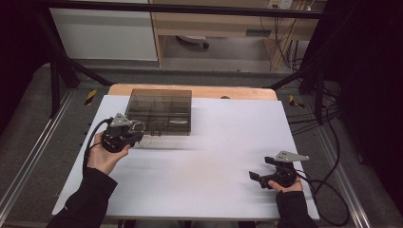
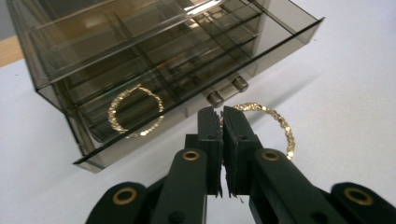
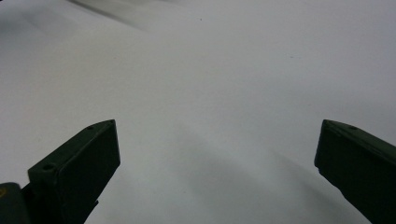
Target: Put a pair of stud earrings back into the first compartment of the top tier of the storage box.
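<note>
A gold bracelet [image 2: 275, 126] is being held by the left gripper [image 2: 221, 122], whose jaws are being pressed together on the near edge of the ring, so that the rest of the loop is being shown standing out to the right of the jaws in the left gripper view. The ring is being kept just in front of a smoked, see-through drawer box [image 2: 154, 60], close to the two small knobs [image 2: 227, 91] on the box's front. A gold ring shape [image 2: 135, 112] is also being seen on the box's dark front panel, though whether it is a reflection or a second bracelet cannot be told. In the high view the left gripper [image 1: 138, 130] is being held at the front left corner of the box [image 1: 161, 110], on the white table top [image 1: 214, 156]. The right gripper [image 1: 254, 176] is being rested well apart, near the table's right front corner, and its jaws are being kept wide open over bare white surface [image 3: 210, 93], with nothing gripped between them.
</note>
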